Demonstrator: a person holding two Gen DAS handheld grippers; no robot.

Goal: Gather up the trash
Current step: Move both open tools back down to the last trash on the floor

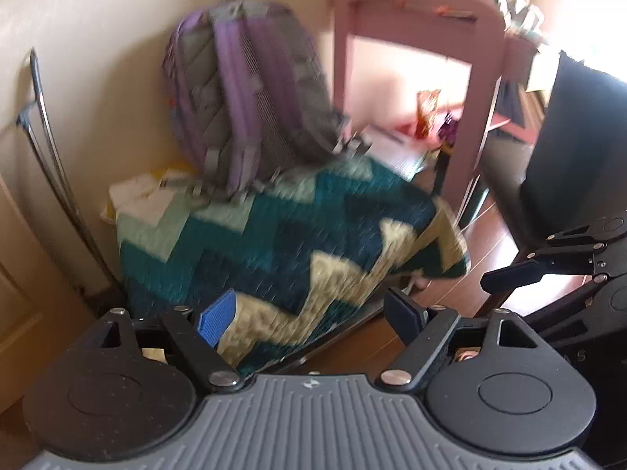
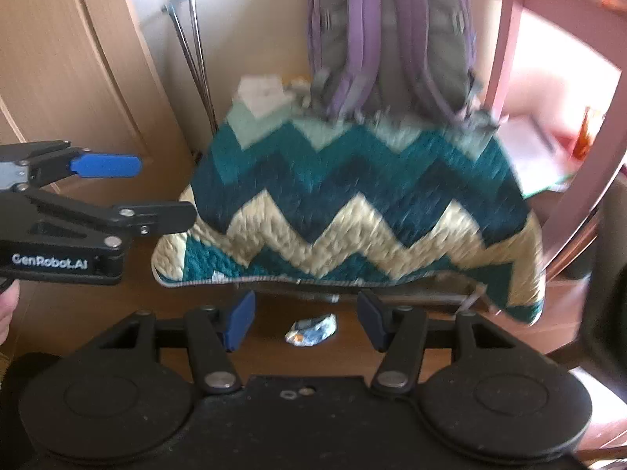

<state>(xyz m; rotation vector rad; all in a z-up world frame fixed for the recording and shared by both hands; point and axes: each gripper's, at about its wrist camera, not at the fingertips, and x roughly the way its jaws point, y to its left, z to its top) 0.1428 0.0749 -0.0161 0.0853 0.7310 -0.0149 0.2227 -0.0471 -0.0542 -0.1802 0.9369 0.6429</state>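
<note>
Both views motion-blurred: teal-and-cream zigzag quilt (image 1: 290, 235) and purple-grey backpack (image 1: 250, 90) smeared, while the black gripper bodies in the foreground stay sharp. Daylight enters from the right; blown-out white inside the pink wooden frame (image 1: 415, 62) and in the upper-right corner of the left view. Strong fisheye bending, dark vignette at corners. Brown wooden floor (image 2: 274, 348) under the quilt sits in shadow.
</note>
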